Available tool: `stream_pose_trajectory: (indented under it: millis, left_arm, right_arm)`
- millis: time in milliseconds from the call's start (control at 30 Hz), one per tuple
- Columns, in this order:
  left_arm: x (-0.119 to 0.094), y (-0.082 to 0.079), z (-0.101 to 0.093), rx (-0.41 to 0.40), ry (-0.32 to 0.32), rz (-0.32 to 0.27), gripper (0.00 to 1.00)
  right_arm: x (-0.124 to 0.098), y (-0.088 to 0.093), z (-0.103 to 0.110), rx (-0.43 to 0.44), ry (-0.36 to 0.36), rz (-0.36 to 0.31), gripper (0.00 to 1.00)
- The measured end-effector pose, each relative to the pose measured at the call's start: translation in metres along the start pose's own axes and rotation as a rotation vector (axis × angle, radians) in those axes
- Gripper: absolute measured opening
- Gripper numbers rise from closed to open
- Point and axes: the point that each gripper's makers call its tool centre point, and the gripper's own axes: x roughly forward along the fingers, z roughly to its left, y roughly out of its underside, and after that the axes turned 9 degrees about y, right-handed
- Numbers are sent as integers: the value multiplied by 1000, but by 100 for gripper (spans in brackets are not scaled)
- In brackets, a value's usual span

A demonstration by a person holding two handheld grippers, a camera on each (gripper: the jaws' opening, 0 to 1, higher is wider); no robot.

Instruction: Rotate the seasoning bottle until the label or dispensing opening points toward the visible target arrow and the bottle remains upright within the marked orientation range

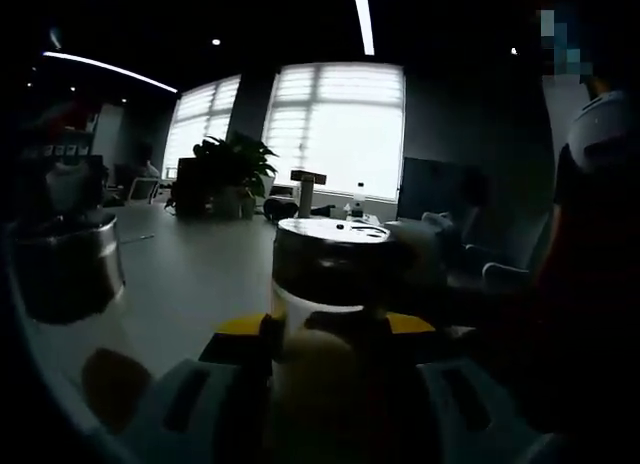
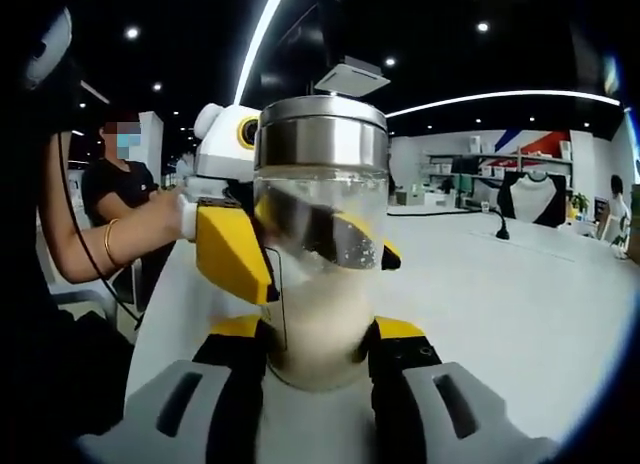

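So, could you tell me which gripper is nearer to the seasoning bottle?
Neither: both hold it. The right gripper flanks the seasoning bottle low down; the left gripper closes around the glass under its lid.

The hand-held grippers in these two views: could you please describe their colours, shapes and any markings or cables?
The right hand-held gripper has pale grey jaw bodies with dark slots, black inner arms and yellow caps at the tips. The left hand-held gripper, seen across from it, shows a yellow jaw, a black inner part and a white rounded housing with a yellow ring. A thin dark cable hangs beside the person's arm, which wears a thin bracelet.
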Motion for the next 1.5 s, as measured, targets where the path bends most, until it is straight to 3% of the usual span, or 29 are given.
stream_pose_trajectory:
  millis: [567, 767, 1133, 1500]
  left_arm:
    - [1, 6, 6, 58, -86, 80, 43]
    - [2, 7, 7, 62, -117, 84, 43]
    - [3, 5, 14, 63, -240, 48, 44]
    - [3, 4, 17, 51, -274, 41, 44]
  right_arm:
    - [1, 0, -4, 14, 80, 8, 39]
    - [1, 0, -6, 18, 101, 9, 39]
    - [2, 0, -10, 27, 156, 13, 38]
    - [2, 0, -12, 31, 172, 15, 38]
